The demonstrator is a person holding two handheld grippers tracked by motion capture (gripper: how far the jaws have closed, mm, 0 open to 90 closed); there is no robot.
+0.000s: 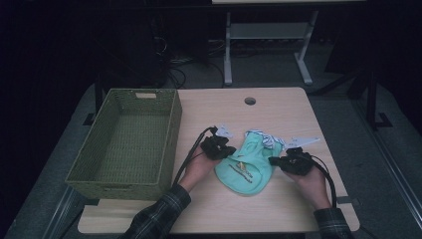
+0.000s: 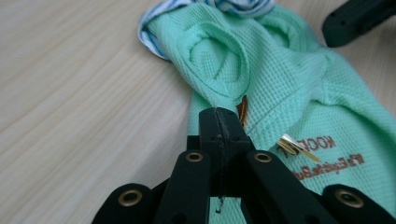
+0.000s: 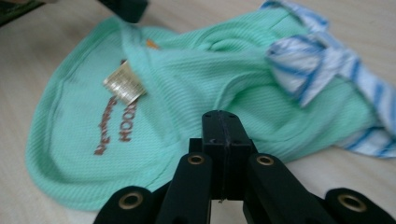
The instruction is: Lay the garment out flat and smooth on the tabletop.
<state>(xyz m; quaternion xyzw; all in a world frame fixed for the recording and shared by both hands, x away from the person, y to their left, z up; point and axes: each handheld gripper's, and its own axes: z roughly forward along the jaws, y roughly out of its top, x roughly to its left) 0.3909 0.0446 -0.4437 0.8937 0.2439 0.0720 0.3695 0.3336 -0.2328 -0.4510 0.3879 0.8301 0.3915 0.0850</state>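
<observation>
Your left gripper [image 1: 217, 147] and right gripper [image 1: 294, 162] flank the mint-green pet shirt [image 1: 248, 163] on the table [image 1: 278, 109]; both sets of jaws are fully closed and grip nothing, each tip resting at or just over a side edge of the fabric. The shirt lies flat between them, its long axis running away from you, rounded hem nearest, blue-striped collar [image 1: 263, 136] farthest. Both hands are about equally near. Beyond your left hand stands the empty green wicker basket [image 1: 171, 130], well apart from the shirt.
</observation>
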